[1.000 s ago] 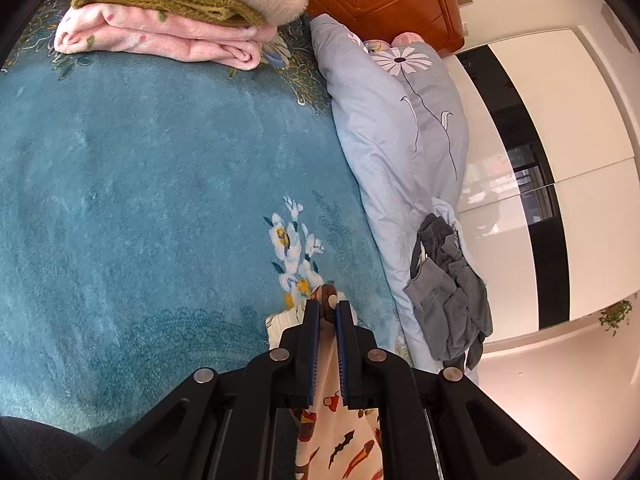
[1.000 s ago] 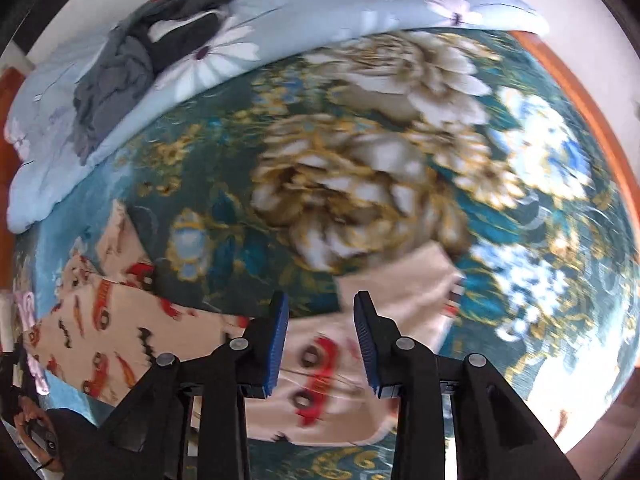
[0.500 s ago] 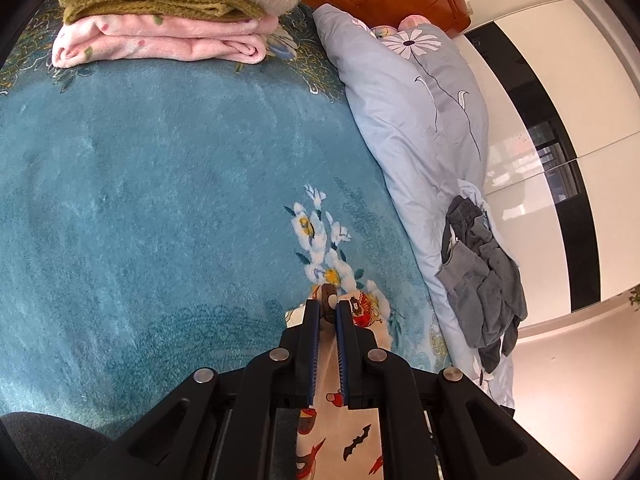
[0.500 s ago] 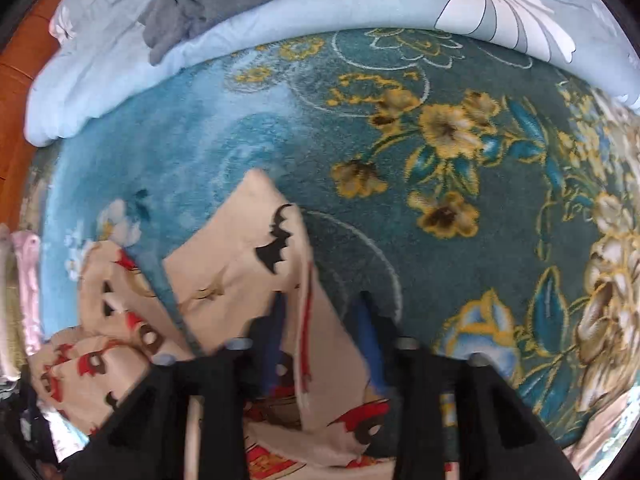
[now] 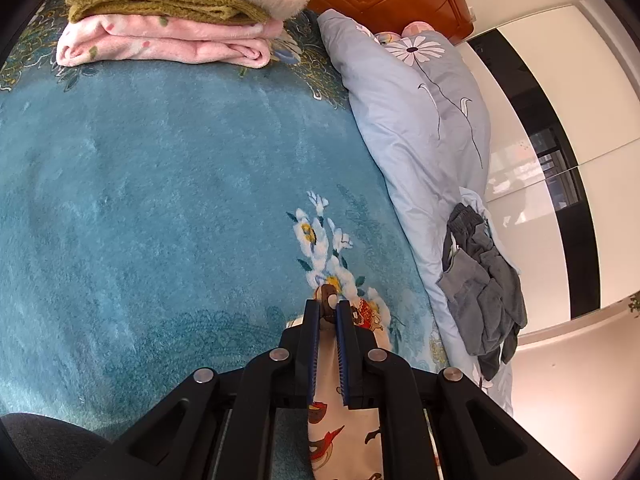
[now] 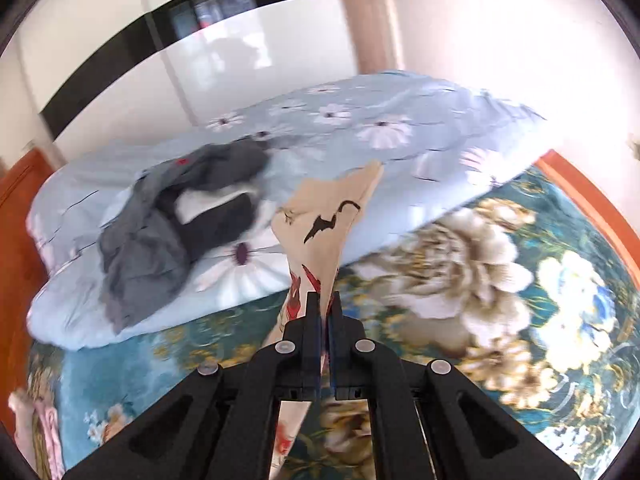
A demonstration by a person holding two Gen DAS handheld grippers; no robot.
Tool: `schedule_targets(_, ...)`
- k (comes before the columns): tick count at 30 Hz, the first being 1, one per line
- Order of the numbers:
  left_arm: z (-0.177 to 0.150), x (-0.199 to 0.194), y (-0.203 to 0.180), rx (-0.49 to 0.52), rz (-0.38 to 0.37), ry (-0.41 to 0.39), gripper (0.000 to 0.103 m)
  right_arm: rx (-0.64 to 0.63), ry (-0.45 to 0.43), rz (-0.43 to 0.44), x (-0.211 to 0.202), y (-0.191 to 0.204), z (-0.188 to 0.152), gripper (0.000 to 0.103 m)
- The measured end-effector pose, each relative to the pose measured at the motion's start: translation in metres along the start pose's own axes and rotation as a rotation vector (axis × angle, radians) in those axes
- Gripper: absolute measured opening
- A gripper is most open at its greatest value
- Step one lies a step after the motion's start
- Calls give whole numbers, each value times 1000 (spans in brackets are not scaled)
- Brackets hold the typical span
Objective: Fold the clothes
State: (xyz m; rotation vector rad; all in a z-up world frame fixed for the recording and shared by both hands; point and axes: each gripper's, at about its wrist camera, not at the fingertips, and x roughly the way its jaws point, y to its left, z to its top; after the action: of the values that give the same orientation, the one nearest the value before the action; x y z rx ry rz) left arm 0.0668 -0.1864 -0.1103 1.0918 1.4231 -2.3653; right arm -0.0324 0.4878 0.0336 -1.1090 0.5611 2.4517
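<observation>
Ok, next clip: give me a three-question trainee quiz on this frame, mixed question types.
1. True or false: the left gripper is shut on the printed garment.
2. What lies on the blue quilt? A) grey clothes B) a pink blanket C) a green sweater
3. Fill in: the right gripper is ____ on the printed garment.

Key:
1. True; cloth is pinched between its fingers.
2. A; the grey clothes sit on the quilt, while the pink blanket and green sweater are stacked elsewhere on the teal bedspread.
3. Shut.
</observation>
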Motion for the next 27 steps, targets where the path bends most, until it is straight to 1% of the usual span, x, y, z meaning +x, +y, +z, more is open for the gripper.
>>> schedule_targets(2, -1, 1, -1, 2, -3, 9, 9, 98, 45, -86, 15, -53, -2, 2)
schedule_targets(4, -2, 2, -3, 10, 1, 17, 9, 169, 125, -116, 33, -87, -18, 3)
schedule_targets(5, -2, 2, -4, 15, 2, 21, 9, 190, 172, -127, 44, -96, -31, 4)
schedule_targets(7, -3, 2, -5, 20, 9, 26, 9, 204, 208, -135, 48, -106, -48, 6)
schedule_targets(8, -3, 2, -5, 19, 10, 26, 9, 204, 205, -134, 47, -106, -53, 6)
schedule_targets(10, -3, 1, -6, 20, 9, 26, 9, 198, 194, -157, 44, -103, -56, 20)
schedule_targets(11, -3, 0, -6, 21, 8, 25, 9, 191, 185, -188, 40, -99, -54, 35)
schedule_targets(12, -4, 0, -6, 23, 6, 25, 9, 182, 157, -223, 32, -94, -52, 40)
schedule_targets(14, -5, 0, -7, 27, -3, 27, 9, 139, 75, -299, 19, -76, -45, 41)
schedule_targets(15, -5, 1, -8, 29, -8, 28, 9, 118, 32, -301, 12, -65, -42, 41)
schedule_targets(16, -6, 1, -9, 34, -13, 31, 9, 97, 1, -254, 8, -50, -41, 41)
schedule_targets(18, -7, 2, -12, 46, -17, 36, 9, 22, 56, -69, 15, -4, -41, 41)
schedule_targets(22, -6, 2, -12, 56, -21, 37, 9, -253, 298, 280, 47, 131, -80, 41)
schedule_targets(23, -6, 2, -11, 49, -24, 36, 9, -306, 329, 310, 51, 158, -93, 41)
schedule_targets(27, -4, 4, -4, 19, -34, 42, 9, -501, 423, 378, 67, 257, -148, 41)
